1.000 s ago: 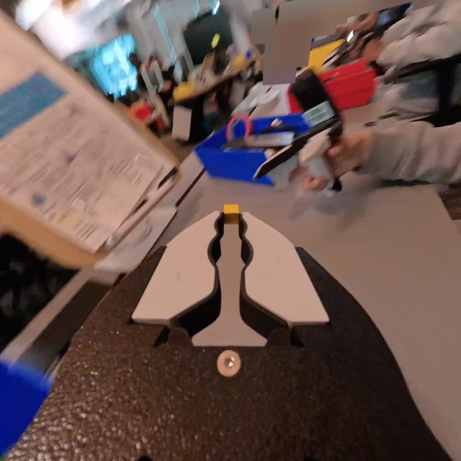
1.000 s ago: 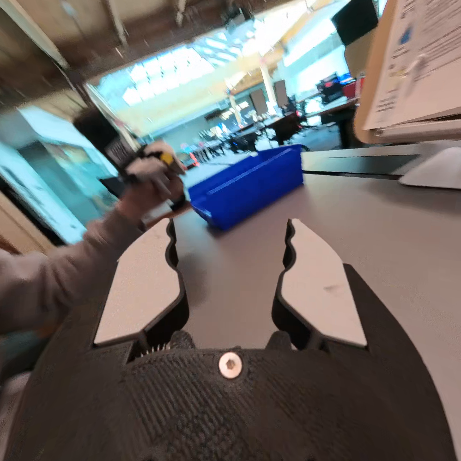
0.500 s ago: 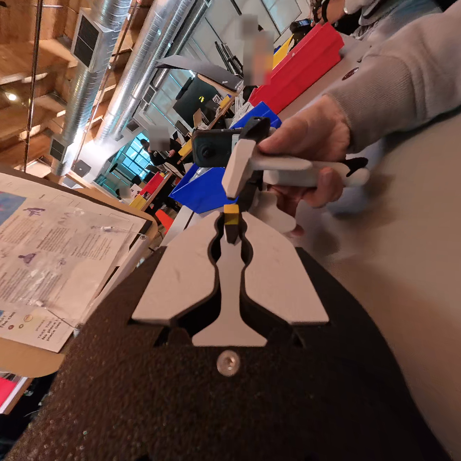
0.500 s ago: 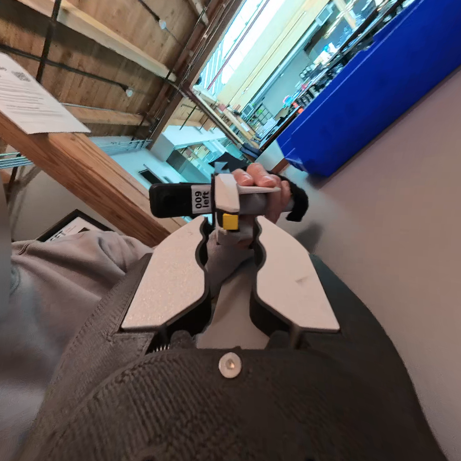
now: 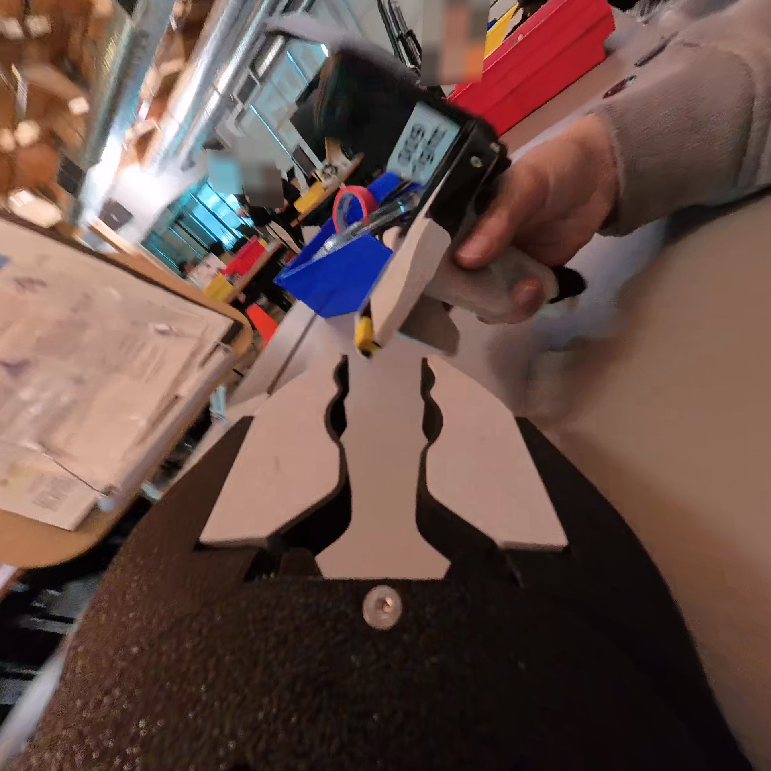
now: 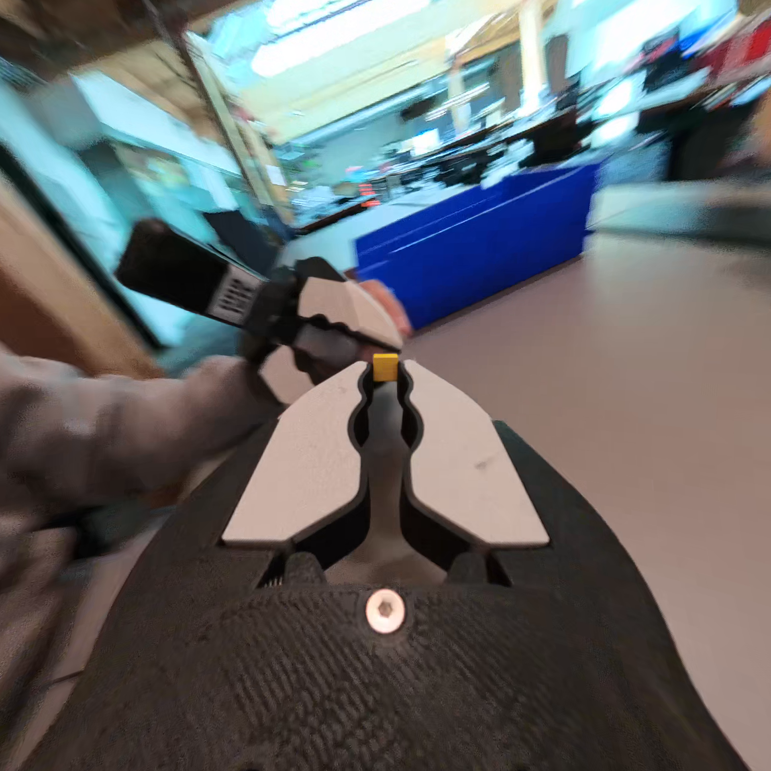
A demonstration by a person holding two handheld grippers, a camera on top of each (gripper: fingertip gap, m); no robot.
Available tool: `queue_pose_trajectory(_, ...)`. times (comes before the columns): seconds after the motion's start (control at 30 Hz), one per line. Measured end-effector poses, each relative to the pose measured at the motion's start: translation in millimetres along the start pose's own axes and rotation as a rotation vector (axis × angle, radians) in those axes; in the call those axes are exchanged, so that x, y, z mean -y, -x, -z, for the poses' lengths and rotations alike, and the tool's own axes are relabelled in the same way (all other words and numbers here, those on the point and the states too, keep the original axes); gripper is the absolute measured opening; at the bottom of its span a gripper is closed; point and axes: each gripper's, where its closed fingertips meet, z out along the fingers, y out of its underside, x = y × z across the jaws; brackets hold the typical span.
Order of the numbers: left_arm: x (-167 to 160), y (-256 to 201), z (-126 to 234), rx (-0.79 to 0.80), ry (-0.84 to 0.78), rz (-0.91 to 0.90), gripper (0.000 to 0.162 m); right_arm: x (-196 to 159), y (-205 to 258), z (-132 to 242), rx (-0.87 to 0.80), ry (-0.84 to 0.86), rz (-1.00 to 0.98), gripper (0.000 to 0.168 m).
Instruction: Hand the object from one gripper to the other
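Handover looks done: the small yellow plastic block (image 6: 385,367) sits pinched at the tips of the right gripper (image 6: 385,369). The left gripper (image 5: 383,367) has its 2 fingers apart (nothing between them), just beside the block.

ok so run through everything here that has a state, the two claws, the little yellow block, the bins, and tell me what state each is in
left claw: open, empty
right claw: shut on the yellow block
yellow block: pinched at the right claw's tips, off the table
blue bin: on the table, holding a red tape roll and other items
red bin: contents not visible
table: bare where it shows
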Motion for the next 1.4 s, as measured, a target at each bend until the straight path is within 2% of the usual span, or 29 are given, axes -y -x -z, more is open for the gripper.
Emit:
queue_pose_trajectory(0.07,-9,5,1,-0.004,0.033,0.139,0.034,7,-20,10,-0.214,0.01,0.26,0.01)
queue_pose_trajectory(0.2,-16,19,-1,0.05,0.031,0.441,0.028,9,-51,27,-0.612,0.196,0.818,0.011)
queue_pose_trajectory(0.27,-18,16,-7,0.029,0.034,0.584,0.028,5,-53,26,-0.708,0.318,1.041,0.011)
queue_pose_trajectory(0.4,-19,10,-17,-0.001,0.033,0.796,0.03,-4,-40,10,-0.731,0.481,1.384,0.01)
queue_pose_trajectory(0.5,-19,13,-14,0.004,0.009,0.838,0.028,-8,-35,5,-0.73,0.531,1.48,0.01)
queue_pose_trajectory(0.67,-12,10,-12,-0.044,-0.03,0.851,0.022,-11,-34,3,-0.709,0.539,1.489,0.011)
queue_pose_trajectory(0.87,-14,2,-15,-0.066,0.018,0.788,0.013,-14,-28,-1,-0.673,0.532,1.531,0.01)
queue_pose_trajectory(1.03,-12,4,-12,-0.075,0.001,0.781,0.01,-13,-25,-3,-0.628,0.419,1.356,0.013)
queue_pose_trajectory(1.1,-9,10,-7,-0.06,-0.041,0.779,0.01,-10,-24,-4,-0.582,0.319,1.154,0.029)
queue_pose_trajectory(1.2,4,22,4,-0.052,-0.169,0.745,0.01,-18,-21,-8,-0.389,0.217,0.664,0.064)
queue_pose_trajectory(1.27,18,24,12,-0.081,-0.27,0.687,0.01,-25,-4,-13,-0.15,0.166,0.252,0.077)
queue_pose_trajectory(1.33,30,19,17,-0.124,-0.328,0.606,0.01,-12,24,-11,0.132,0.049,-0.142,0.072)
queue_pose_trajectory(1.4,37,11,18,-0.144,-0.346,0.5,0.01,12,32,-2,0.3,-0.103,-0.406,0.05)
